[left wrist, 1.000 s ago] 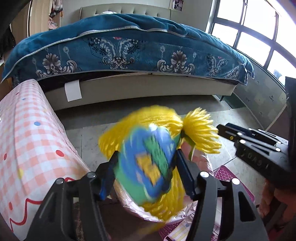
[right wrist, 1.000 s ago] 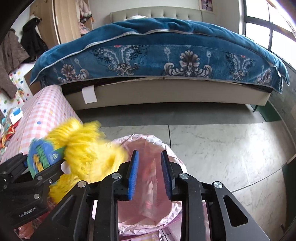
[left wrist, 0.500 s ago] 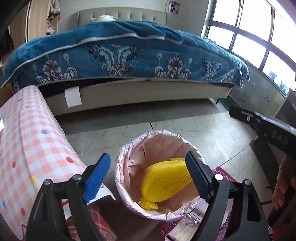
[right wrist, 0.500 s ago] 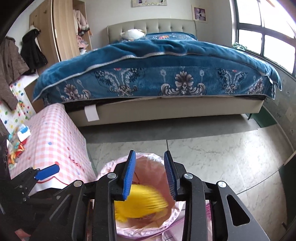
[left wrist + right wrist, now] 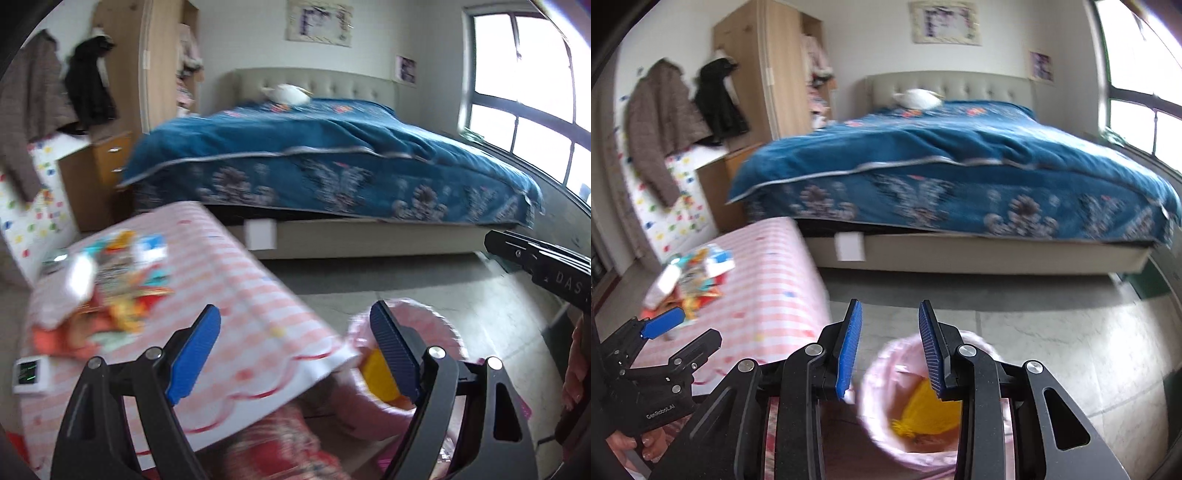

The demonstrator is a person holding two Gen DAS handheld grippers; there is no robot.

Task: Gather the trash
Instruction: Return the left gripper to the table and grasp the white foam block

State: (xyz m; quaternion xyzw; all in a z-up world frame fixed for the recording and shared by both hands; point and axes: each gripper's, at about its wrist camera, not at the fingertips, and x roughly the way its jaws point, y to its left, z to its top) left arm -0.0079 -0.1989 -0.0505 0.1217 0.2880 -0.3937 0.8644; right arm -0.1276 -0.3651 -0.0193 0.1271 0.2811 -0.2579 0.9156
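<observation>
Bedroom, marble floor [image 5: 1052, 332], blue-covered bed [image 5: 960, 166]. Pink checked table [image 5: 229, 280] carries wrappers [image 5: 122, 291]. Yellow trash [image 5: 931, 410] lies in the pink-lined bin [image 5: 886, 354], orientation unclear. Left gripper [image 5: 295, 354] wide, empty; right gripper [image 5: 890, 350] part-open after widening, empty.

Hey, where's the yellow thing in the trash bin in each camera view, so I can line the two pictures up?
Left wrist view: the yellow thing is low and right of centre, mostly hidden behind the left gripper's right finger, inside the pink-lined bin.
Right wrist view: the yellow thing is at bottom centre, in the bin, partly behind the right gripper's right finger.
Shared landmark: the bed with the blue cover.
</observation>
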